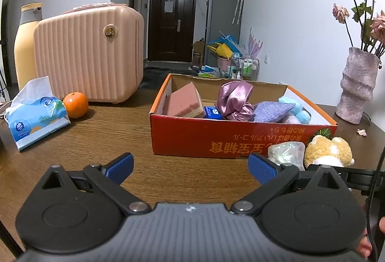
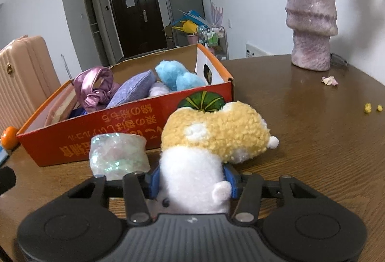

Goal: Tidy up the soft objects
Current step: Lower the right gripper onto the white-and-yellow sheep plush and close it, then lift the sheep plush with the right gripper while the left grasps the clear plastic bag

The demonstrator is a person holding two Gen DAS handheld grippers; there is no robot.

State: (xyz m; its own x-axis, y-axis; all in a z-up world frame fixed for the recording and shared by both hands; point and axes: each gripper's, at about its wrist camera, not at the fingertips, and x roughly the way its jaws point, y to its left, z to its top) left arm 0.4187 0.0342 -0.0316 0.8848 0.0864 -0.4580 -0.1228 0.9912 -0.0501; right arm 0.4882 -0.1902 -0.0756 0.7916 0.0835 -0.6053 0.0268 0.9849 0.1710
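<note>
At the far left of the tabletop (image 1: 96,132) lie a tissue pack (image 1: 36,120) and an orange (image 1: 75,105), with a pink case (image 1: 89,55) behind them. None of the 3 looks part of the sorting, and they sit well apart from the box.

The left gripper (image 1: 190,167) hangs low over bare wood with its jaws wide and nothing between them, likely parked out of the way.

The box (image 1: 216,139) stands in the middle as the collecting place. Inside, left to right, are a pink sponge (image 1: 184,103), a satin scrunchie (image 1: 234,99), a lilac cushion (image 1: 272,111) and a blue puff (image 1: 298,110).

Just outside its near wall lie 2 soft things not yet stowed: a sequin pouch (image 2: 119,156) and, touching its right side, the plush (image 2: 211,141). The right gripper (image 2: 192,181) has narrowed onto the plush's white body, and its blue pads press both flanks, so the toy looks held. The grip sits low on the body, probably to carry the yellow head clear of the box wall.

A vase (image 2: 311,21) stands far right.
</note>
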